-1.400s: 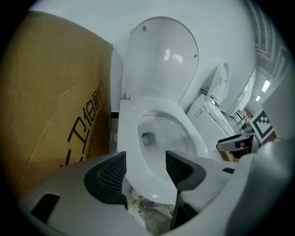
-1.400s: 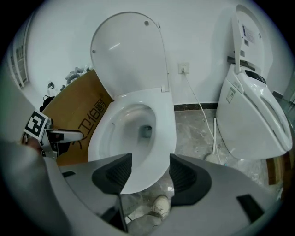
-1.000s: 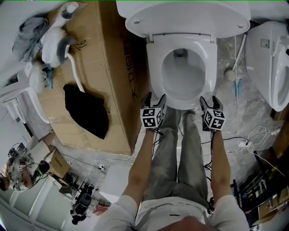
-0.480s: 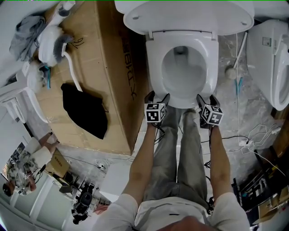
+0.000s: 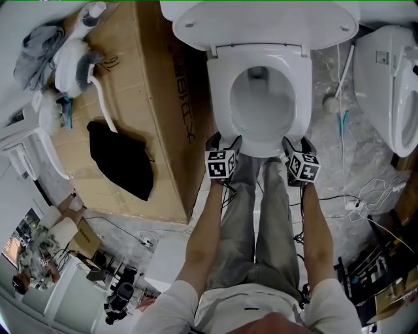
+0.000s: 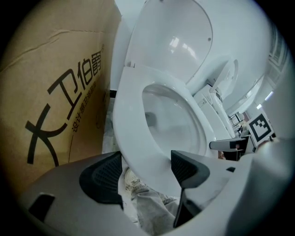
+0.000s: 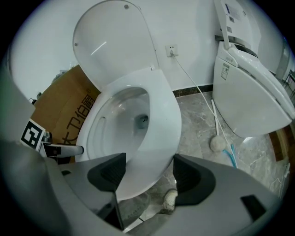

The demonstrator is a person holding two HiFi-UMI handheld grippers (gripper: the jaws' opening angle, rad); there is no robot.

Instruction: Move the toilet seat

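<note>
Left tongs, right tongs just opened wide, straddling toilet seat front rim, not pinching; lid top cut off.

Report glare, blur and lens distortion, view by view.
Head view: sharp, evenly lit, lines bowed toward the edges, faint sheen on the raised lid. Left gripper view: dark round vignette, bright highlights on the lid, cardboard box shaded at left. Right gripper view: same vignette, a glare streak on the lid.

L side of toilet is hemmed by cardboard box just beside it. On R, floor gap is left before 2nd toilet, w/ brush lying there.
</note>
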